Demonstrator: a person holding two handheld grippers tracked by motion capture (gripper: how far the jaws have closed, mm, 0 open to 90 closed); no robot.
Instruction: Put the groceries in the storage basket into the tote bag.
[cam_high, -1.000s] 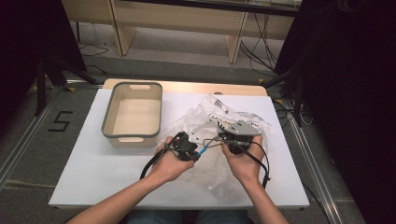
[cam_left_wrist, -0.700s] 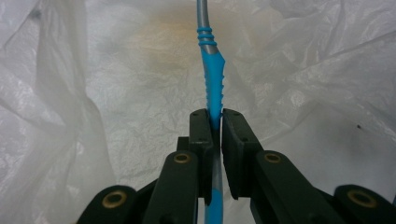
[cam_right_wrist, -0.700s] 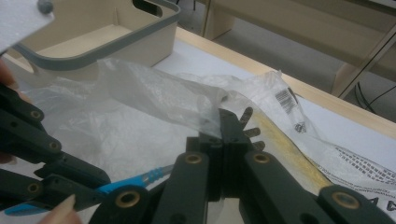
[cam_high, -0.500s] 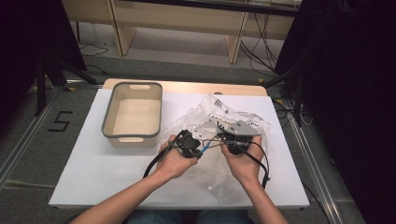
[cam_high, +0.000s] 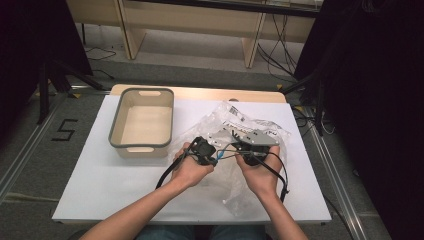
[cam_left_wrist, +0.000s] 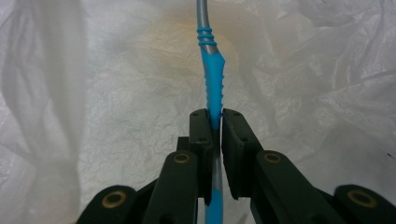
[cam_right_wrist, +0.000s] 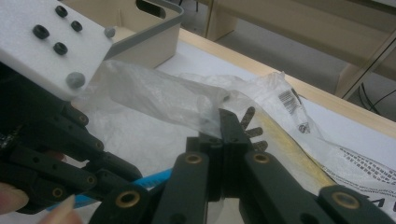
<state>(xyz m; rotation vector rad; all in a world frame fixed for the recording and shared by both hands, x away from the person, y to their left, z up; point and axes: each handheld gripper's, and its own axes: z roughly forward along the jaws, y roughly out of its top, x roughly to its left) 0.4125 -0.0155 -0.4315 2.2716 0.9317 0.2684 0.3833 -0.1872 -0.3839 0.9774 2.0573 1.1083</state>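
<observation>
white table (cam_high: 100, 190); left gripper (cam_left_wrist: 215, 122) pinches blue handle (cam_left_wrist: 213, 79), right gripper (cam_right_wrist: 223, 135) seemingly clamps bag (cam_right_wrist: 154, 93).

hand-held gripper (cam_left_wrist: 215, 135): black jaws | brass rivets | black cable (trailing)

Thin, crinkled clear plastic bag (cam_high: 235, 130); ridged blue rubbery grip on a smooth grey handle (cam_left_wrist: 212, 79); matt beige tub (cam_high: 142, 122)

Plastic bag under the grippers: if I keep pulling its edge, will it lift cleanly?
Probably not. The plastic bag looks thin and crumpled, so it should sag. The right gripper pinches only a fold, which may slip out.
</observation>
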